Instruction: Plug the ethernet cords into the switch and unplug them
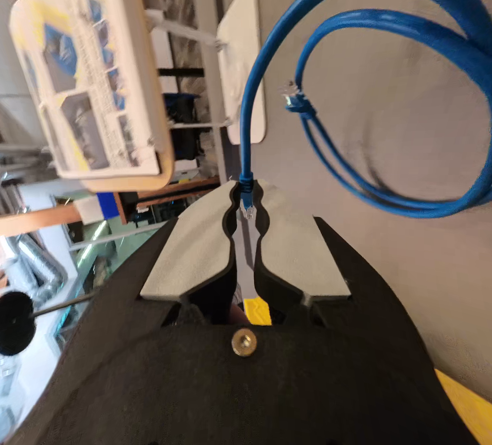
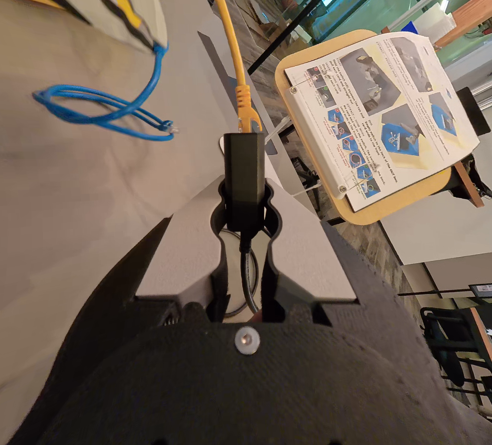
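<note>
Left gripper (image 1: 246,188): fingers pressed together, pinching the blue cord just behind its plug, at the very fingertips. The clear plug tip points back toward the camera, inside the narrow gap between the pads.

Blue cord (image 1: 399,30): rises from the fingertips toward 12 o'clock, arcs over to 2 o'clock, then drops in a double loop to 4 o'clock against the grey table (image 1: 386,259). Its free plug (image 1: 295,98) hangs inside the loop, at about 1 o'clock from the fingertips, touching nothing that can be made out.

Right gripper (image 2: 245,189): fingers closed on the switch, gripping its lower half between the notched pads.

Switch (image 2: 243,163): a small black box, standing lengthwise out of the fingers toward 12 o'clock. A black lead (image 2: 249,272) leaves its near end and curls back between the fingers.

Yellow cord (image 2: 229,30): plugged into the far end of the switch; it runs up toward 12 o'clock and out of the picture.

Other gripper in the right view: the left gripper (image 2: 157,46) shows at 10 o'clock, blurred, with the blue cord (image 2: 106,110) trailing down from it in loops over the table (image 2: 80,192).

Instruction sheet (image 2: 386,118): printed page clipped to a wooden board (image 2: 372,213), at 2 o'clock from the switch, well apart, off the table edge.
</note>
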